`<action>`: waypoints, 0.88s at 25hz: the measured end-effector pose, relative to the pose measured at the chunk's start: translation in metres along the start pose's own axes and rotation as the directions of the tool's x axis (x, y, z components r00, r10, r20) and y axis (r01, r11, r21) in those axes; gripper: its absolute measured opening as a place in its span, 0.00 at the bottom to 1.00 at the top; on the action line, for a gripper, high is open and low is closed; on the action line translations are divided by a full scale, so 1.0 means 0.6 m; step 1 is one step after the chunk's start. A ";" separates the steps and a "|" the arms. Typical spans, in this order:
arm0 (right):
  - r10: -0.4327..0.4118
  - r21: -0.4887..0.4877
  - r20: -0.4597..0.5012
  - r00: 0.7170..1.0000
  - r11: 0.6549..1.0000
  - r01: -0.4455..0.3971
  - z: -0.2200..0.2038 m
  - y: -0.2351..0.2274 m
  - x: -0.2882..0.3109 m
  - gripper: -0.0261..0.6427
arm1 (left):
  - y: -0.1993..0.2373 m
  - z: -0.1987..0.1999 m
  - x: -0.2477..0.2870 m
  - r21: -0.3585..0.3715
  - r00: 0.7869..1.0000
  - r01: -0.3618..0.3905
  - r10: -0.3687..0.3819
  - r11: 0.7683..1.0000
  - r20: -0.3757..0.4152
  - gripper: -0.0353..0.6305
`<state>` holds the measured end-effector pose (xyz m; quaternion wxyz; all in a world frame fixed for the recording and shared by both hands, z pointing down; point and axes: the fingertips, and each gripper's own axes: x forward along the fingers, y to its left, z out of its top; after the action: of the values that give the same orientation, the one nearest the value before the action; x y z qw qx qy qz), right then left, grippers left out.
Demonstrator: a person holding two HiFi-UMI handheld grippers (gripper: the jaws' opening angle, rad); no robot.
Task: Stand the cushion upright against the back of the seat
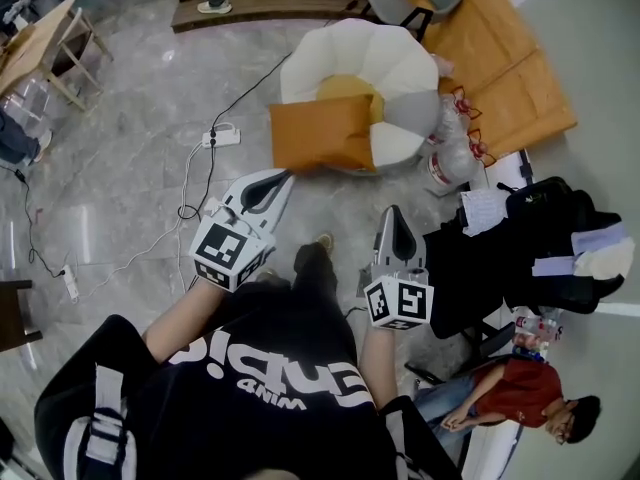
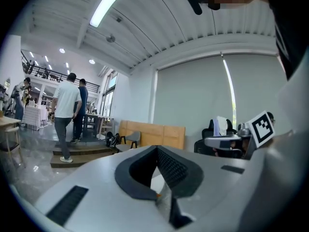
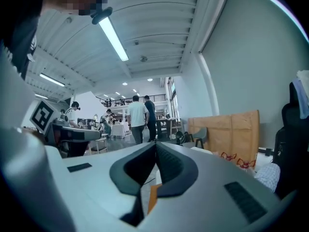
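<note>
The orange cushion (image 1: 320,133) lies flat across the front edge of the round white seat (image 1: 395,53). Its near side overhangs the rim, and its far side rests on the yellow pad (image 1: 345,88) in the seat's middle. It is not leaning on the petal-shaped white back, which curves round behind it. The left claw (image 1: 281,178) is closed with nothing in it. In the left gripper view its two dark ribbed pads meet at the tips (image 2: 157,149), and through them only the room beyond shows. In the head view its tip sits just short of the cushion's near left corner, apart from it. The right claw (image 1: 393,216) is also closed and empty – its pads are pressed together at the tips (image 3: 155,145) – and it is further back from the seat, below the grey segment (image 1: 410,113) on the seat's right. Both claws point roughly level toward the seat. A white power strip (image 1: 222,138) with trailing cables lies on the marble floor (image 1: 130,168) to the left of the seat. Orange-brown wooden panels (image 1: 500,58) and a grey chair (image 1: 410,3) stand behind it. To the right is a black office chair (image 1: 545,238) piled with clothes and papers, and a person in a red shirt (image 1: 520,393) sits near it.
</note>
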<state>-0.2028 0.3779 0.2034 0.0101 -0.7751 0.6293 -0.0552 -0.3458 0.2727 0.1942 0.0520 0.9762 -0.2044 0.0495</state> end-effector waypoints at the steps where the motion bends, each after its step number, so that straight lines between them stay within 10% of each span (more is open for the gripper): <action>1: -0.006 0.000 -0.001 1.000 1.000 0.006 -0.001 -0.005 0.002 0.07 | 0.003 -0.001 0.006 0.001 1.000 -0.001 0.001 1.000 0.000 0.06; 22: -0.012 0.053 -0.045 0.999 0.998 0.014 -0.007 -0.134 0.160 0.07 | 0.043 0.009 0.225 0.009 0.996 0.064 -0.064 0.998 -0.055 0.07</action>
<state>-0.1056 0.3009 0.2214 0.0164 -0.7773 0.6225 -0.0892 -0.2331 0.1952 0.2067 0.0539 0.9808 -0.1714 0.0756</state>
